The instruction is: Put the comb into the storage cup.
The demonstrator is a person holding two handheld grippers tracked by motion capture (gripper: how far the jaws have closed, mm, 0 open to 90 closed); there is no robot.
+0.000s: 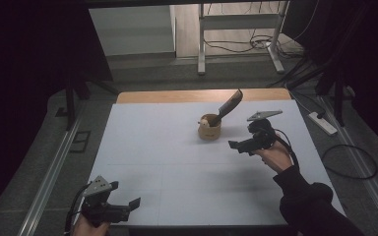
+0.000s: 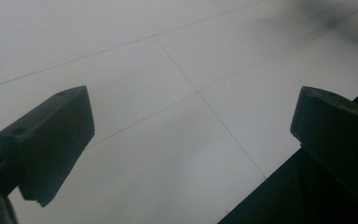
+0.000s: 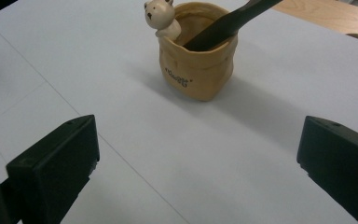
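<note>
Jaws of the right gripper (image 1: 239,146) stand wide apart with nothing between them, both clear of the desk (image 1: 142,147) and pointing left toward the tan pot (image 1: 209,129). In the right gripper view the same jaws rise at either lower corner, and the pot (image 3: 196,65) sits beyond the gap, near but not touching. The pot is shaped like a small sack with dark lettering on its side, and a pale bear figure (image 3: 161,18) clings to its rim. A dark flat tool (image 1: 229,106) stands in the pot, tilted up toward the far right. The pot rests upright on the white sheet, right of the middle and toward the far edge.

The left gripper (image 1: 128,209) sits at the near left edge of the desk, well apart from the pot. Its jaws are also wide open and empty, with bare white surface (image 2: 177,121) under them.
</note>
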